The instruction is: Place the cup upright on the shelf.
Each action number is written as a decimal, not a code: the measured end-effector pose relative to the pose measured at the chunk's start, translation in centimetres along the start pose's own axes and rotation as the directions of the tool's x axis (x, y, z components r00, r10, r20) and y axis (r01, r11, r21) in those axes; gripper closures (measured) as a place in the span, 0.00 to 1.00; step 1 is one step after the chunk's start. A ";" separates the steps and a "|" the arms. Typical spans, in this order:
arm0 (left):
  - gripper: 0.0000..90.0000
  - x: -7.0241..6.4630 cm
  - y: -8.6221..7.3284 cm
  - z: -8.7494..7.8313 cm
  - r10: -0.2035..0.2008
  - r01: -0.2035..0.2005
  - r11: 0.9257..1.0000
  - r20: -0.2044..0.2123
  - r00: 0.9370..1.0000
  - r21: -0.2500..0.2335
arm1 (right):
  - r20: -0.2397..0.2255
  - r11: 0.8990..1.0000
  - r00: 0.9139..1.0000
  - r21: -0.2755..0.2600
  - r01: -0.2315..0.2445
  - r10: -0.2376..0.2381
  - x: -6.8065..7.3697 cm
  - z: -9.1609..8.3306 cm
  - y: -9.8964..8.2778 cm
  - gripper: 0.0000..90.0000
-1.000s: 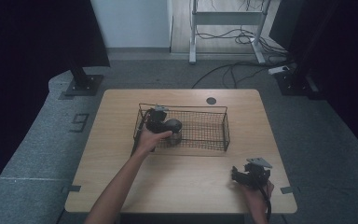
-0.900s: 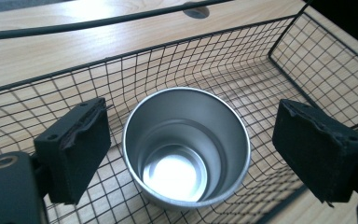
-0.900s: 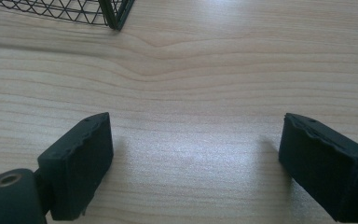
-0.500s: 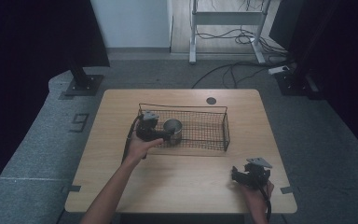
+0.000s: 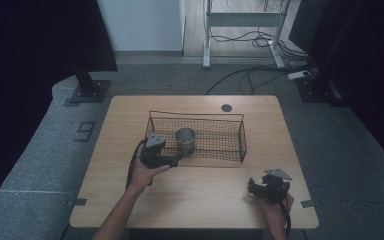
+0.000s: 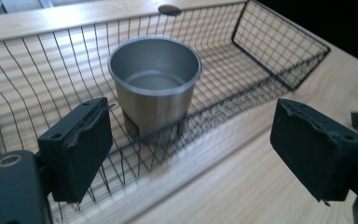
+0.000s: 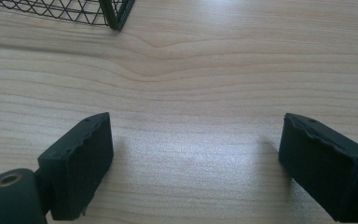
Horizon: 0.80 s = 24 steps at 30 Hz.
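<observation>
While the right tool [image 5: 260, 188] rests on the near edge of the pale wooden worktop [image 5: 205, 200] with its jaws wide and empty, the left tool [image 5: 172, 161] hangs just outside the near wall of the black wire basket [image 5: 240, 131]; its jaws have just been closing, yet stand apart with nothing between them. Beyond it, the round brushed-steel cup [image 6: 154, 88] stands upright inside the basket's left half. A careless swing could snag the mesh, dragging the basket and toppling the cup.
</observation>
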<state>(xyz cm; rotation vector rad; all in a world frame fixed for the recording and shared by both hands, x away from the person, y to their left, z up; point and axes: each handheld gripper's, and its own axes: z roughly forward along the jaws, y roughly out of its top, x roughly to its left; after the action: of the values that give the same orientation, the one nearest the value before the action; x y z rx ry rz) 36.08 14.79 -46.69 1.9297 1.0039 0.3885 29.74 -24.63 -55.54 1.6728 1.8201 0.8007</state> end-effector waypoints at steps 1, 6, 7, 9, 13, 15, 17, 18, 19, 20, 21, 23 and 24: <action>0.15 -0.1 -0.4 -0.2 -0.002 0.002 1.000 0.006 1.000 0.001 | -0.001 1.000 1.000 0.000 0.000 0.000 0.0 0.0 0.0 0.11; 0.15 -0.4 -2.1 -1.0 -0.001 0.001 1.000 0.015 1.000 0.001 | 0.000 1.000 1.000 0.000 0.000 0.000 0.0 0.0 0.0 0.11; 0.15 -0.5 -2.5 -1.2 -0.002 0.002 1.000 0.014 1.000 0.001 | -0.001 1.000 1.000 0.000 0.000 0.000 0.0 0.0 0.0 0.11; 0.15 -0.6 -3.2 -1.3 -0.006 0.006 1.000 0.019 1.000 0.008 | 0.000 1.000 1.000 0.000 0.000 0.000 0.0 0.0 0.0 0.11; 0.15 -0.6 -4.5 -1.6 -0.018 0.017 0.999 0.032 0.999 0.027 | 0.000 1.000 1.000 0.000 0.000 0.000 0.0 0.0 0.0 0.11; 0.15 -0.6 -5.2 -1.8 -0.022 0.021 0.999 0.033 0.999 0.035 | 0.000 1.000 1.000 0.000 0.000 0.000 0.0 0.0 0.0 0.11; 0.15 -0.5 -5.8 -2.0 -0.028 0.026 0.998 0.034 0.999 0.052 | -0.001 1.000 1.000 -0.001 0.000 0.000 0.0 0.0 0.0 0.11; 0.15 -0.4 -6.1 -2.1 -0.028 0.026 0.998 0.031 0.999 0.061 | -0.001 1.000 1.000 -0.001 0.000 0.000 0.0 0.0 0.0 0.11; 0.15 -0.3 -6.3 -2.2 -0.031 0.029 0.997 0.025 0.999 0.065 | -0.001 1.000 1.000 -0.001 0.000 0.000 0.0 0.0 0.0 0.11; 0.16 -0.1 -6.6 -2.3 -0.041 0.039 0.997 0.023 0.999 0.066 | -0.001 1.000 1.000 -0.001 0.001 -0.001 0.0 0.0 0.0 0.11; 0.16 0.1 -6.8 -2.4 -0.053 0.052 0.997 0.022 0.998 0.066 | -0.002 1.000 1.000 0.000 -0.001 0.001 0.0 0.0 0.0 0.11; 0.16 0.4 -7.3 -2.5 -0.069 0.068 0.995 0.016 0.997 0.072 | -0.001 1.000 1.000 -0.001 0.000 0.000 0.0 0.0 0.0 0.11; 0.16 0.5 -7.4 -2.6 -0.076 0.075 0.994 0.013 0.997 0.074 | -0.001 1.000 1.000 -0.001 0.001 -0.001 0.0 0.0 0.0 0.11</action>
<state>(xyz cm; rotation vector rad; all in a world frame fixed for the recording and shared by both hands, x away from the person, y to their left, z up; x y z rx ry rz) 31.18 18.66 -51.51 1.9503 1.0913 0.2966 29.73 -24.61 -55.54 1.6711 1.8206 0.8028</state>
